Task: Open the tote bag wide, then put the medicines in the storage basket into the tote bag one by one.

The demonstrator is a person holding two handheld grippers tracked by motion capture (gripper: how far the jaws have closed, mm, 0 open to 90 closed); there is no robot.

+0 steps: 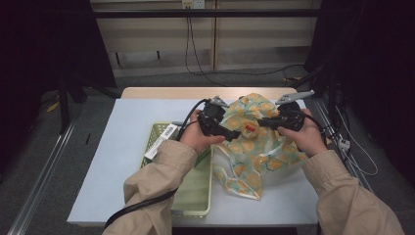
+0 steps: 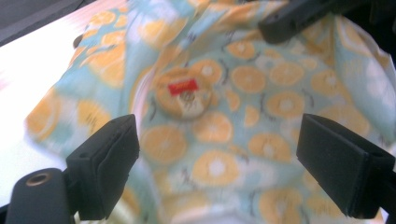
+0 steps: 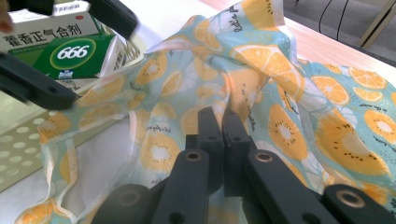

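Both forearms reach forward: left tongs (image 1: 234,133) spread apart, right tongs (image 1: 263,122) pinching the bag (image 1: 254,147).

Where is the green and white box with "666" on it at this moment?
In the high view, the box stands in the left end of the pale green basket, left of the orange-print cloth bag and just beside the left hand-held gripper.

Left gripper view blurred: print on cloth bag (image 2: 224,116) smeared, red label (image 2: 182,87) unreadable. Basket (image 1: 195,193) partly hidden by left sleeve (image 1: 156,181) in high view. Box (image 3: 60,49) cut off at top edge in right gripper view, partly behind left gripper (image 3: 70,56).
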